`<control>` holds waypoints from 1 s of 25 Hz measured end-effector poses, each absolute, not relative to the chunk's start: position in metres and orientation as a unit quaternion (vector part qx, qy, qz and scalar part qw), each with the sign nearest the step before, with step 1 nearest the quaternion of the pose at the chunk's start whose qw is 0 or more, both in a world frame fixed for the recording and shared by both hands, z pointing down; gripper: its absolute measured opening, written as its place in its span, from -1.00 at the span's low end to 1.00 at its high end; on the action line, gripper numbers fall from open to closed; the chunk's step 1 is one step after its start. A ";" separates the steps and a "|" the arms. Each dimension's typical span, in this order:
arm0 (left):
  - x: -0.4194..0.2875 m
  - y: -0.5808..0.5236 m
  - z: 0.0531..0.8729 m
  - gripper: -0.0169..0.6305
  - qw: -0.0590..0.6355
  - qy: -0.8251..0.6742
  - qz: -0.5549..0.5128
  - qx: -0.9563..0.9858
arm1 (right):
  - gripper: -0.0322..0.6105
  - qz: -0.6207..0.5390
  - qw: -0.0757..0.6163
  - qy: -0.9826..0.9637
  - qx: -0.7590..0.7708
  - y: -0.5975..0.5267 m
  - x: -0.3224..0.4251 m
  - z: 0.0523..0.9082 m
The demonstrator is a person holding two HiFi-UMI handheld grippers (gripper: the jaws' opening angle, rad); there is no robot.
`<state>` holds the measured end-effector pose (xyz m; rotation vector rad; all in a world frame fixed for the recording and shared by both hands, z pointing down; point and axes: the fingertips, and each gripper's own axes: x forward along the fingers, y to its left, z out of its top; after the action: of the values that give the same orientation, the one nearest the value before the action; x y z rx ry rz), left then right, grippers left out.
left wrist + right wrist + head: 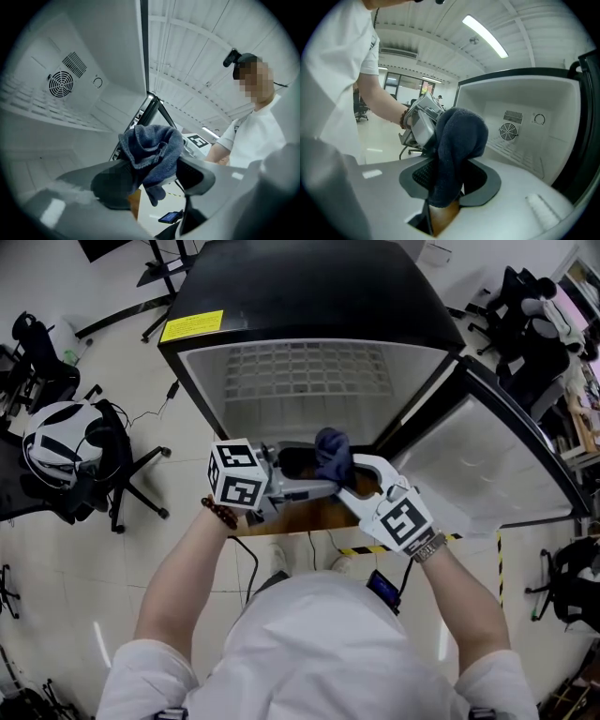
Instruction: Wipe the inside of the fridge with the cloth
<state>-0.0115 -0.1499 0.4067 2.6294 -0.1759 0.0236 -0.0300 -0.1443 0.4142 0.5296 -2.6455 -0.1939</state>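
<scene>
Starting at the left, the left gripper point(152, 174) has its jaws spread wide. The bunched dark-blue terry cloth point(151, 143) sits in the gap between them and, as far as that gripper's view shows, is not squeezed. The cloth is up in the air at the mouth of the open fridge point(309, 371), not yet against any inner wall. To its right, the right gripper point(450, 179) has its jaws drawn narrow onto a fold of the cloth, with the rest humped above the pads and a tail hanging below (so the hold belongs to this side alone). Furthest right, the fridge door point(478, 460) stands swung wide open. The cloth looks light, soft and limp. It will likely sag wherever it is unsupported, should not slip much on the pads, and will take a firm squeeze unharmed. A pinch through the thick of the bunch, as now, seems the sound hold: it leaves a rounded pad of fabric beyond the fingertips to press on the smooth white liner, whereas a corner grip would let the cloth trail and drag
</scene>
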 end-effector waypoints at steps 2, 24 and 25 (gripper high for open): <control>-0.008 -0.148 0.406 -0.06 0.255 -0.062 0.008 0.965 | -0.54 -0.084 0.229 -0.953 0.181 -0.141 -0.030 0.416; 0.009 -0.211 0.455 -0.51 0.150 -0.280 0.057 0.947 | -0.34 0.000 0.280 -0.907 0.316 -0.177 0.037 0.464; 0.007 -0.218 0.458 -0.51 0.141 -0.300 0.064 0.941 | -0.34 0.003 0.277 -0.906 0.320 -0.177 0.039 0.463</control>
<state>0.0069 -0.2181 0.4582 2.7171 -0.8659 0.1860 0.0390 -0.1772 0.4631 0.8605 -2.4325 0.0087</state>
